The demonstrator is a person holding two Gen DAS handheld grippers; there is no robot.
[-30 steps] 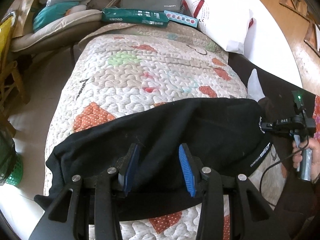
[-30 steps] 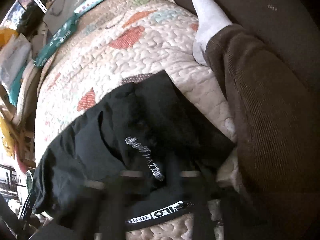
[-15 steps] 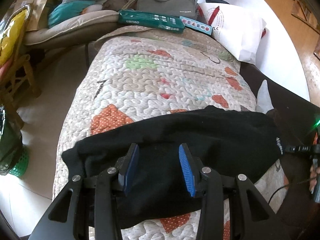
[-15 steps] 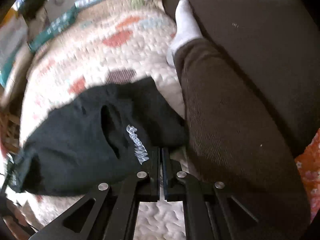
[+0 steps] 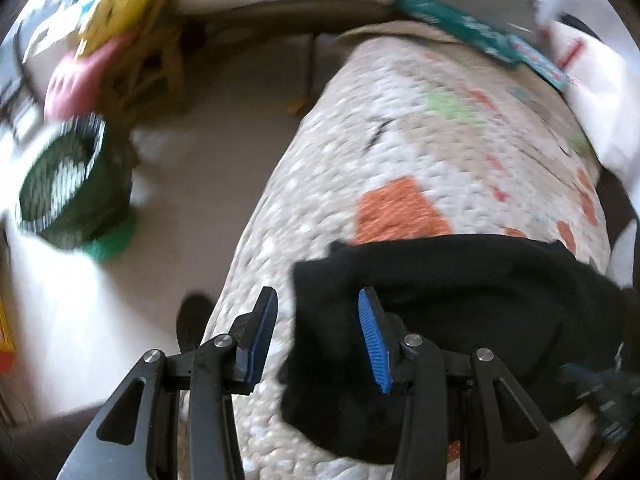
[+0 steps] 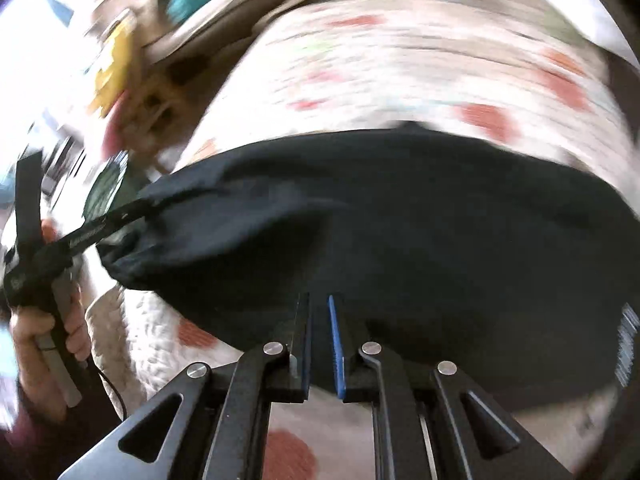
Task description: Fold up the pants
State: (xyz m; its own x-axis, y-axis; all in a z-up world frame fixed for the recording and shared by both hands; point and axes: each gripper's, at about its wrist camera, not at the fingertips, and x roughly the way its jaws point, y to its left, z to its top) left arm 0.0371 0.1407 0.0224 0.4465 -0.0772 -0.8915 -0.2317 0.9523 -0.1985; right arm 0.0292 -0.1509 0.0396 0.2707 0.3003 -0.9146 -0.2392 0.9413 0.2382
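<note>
The black pants [image 5: 460, 304] lie folded across the near end of a quilted bed cover [image 5: 400, 152]. My left gripper [image 5: 316, 336] is open at the pants' left end, with the cloth edge between its blue pads. In the right wrist view the pants [image 6: 420, 216] fill the middle. My right gripper [image 6: 319, 340] hovers at their near edge with its jaws almost closed, a narrow gap between the pads and no cloth in them. The left gripper also shows in the right wrist view [image 6: 132, 208], at the pants' left end. Both views are motion-blurred.
A green basket [image 5: 68, 184] stands on the floor left of the bed. A teal box [image 5: 460, 28] and a white pillow [image 5: 600, 92] lie at the far end. Clutter and a wooden chair [image 5: 136, 76] stand at the far left.
My left gripper has swung left to the pants' left end. My right gripper has turned from the person's leg to face across the pants, and its jaws have parted slightly.
</note>
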